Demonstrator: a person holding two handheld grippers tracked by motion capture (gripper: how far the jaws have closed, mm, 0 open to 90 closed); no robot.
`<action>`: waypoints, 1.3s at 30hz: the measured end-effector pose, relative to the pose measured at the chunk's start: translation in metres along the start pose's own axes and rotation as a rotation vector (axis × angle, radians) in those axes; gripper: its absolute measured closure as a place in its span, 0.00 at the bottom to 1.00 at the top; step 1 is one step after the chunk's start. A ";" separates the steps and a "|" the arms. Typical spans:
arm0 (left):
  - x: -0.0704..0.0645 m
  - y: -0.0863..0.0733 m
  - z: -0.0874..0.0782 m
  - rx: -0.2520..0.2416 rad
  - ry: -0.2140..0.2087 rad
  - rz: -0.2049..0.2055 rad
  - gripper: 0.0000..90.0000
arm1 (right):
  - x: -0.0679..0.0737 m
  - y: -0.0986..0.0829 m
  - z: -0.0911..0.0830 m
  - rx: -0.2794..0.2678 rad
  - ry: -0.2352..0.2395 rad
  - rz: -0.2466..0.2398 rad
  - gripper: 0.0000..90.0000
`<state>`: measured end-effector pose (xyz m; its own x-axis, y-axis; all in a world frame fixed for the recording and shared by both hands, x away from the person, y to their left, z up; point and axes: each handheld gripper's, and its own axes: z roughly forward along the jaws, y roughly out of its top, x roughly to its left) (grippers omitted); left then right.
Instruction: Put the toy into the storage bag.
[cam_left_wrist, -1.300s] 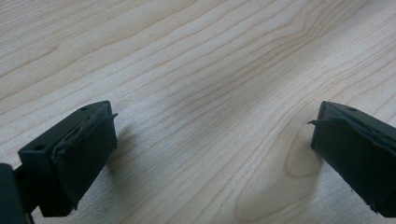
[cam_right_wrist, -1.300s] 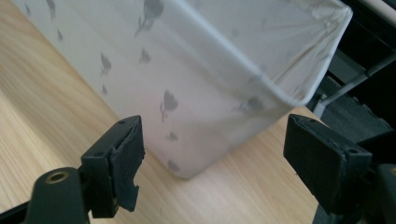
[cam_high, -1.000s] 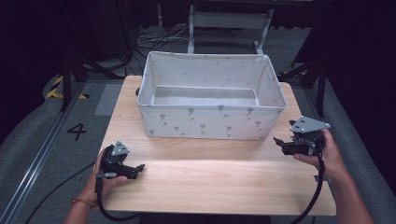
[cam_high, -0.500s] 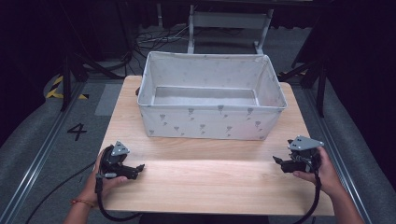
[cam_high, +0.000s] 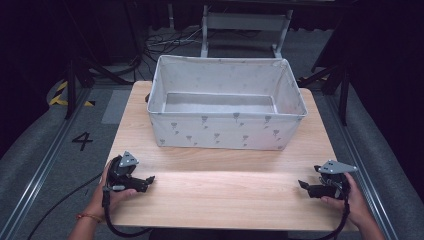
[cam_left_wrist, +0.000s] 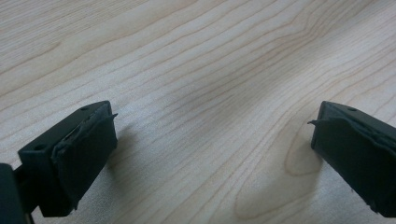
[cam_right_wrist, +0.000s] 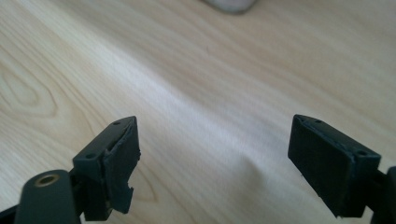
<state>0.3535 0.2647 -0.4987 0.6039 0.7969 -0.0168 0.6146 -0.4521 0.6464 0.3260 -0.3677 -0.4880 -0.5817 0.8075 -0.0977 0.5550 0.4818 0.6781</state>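
A pale fabric bin with small grey prints stands at the back of the wooden table; its inside looks bare. My left gripper rests low on the table's front left, held by a hand, and points right. In the left gripper view my left gripper is open over bare wood, nothing between the jaws. My right gripper sits at the front right, pointing left. In the right gripper view my right gripper is open too, just above the wood.
Beyond the table lie a grey floor, metal rails, black stands and cables. A "4" mark is on the floor at the left. Bare wood stretches between the two grippers, in front of the bin.
My right gripper has moved down from beside the bin's right corner toward the front edge of the table. The left gripper has stayed put.
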 end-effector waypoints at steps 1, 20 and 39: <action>0.000 0.000 0.000 -0.002 0.002 0.002 0.01 | 0.000 -0.003 0.001 0.005 0.002 0.002 0.19; -0.001 0.000 0.000 0.001 0.009 -0.015 0.01 | -0.006 -0.022 0.003 -0.057 0.015 0.151 0.16; -0.001 0.000 0.000 0.002 0.011 -0.012 0.00 | -0.006 -0.021 0.005 -0.037 -0.008 0.174 0.08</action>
<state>0.3530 0.2639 -0.4986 0.5909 0.8066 -0.0159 0.6227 -0.4434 0.6447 0.3210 -0.3813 -0.5054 -0.4741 0.8803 0.0174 0.6241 0.3220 0.7119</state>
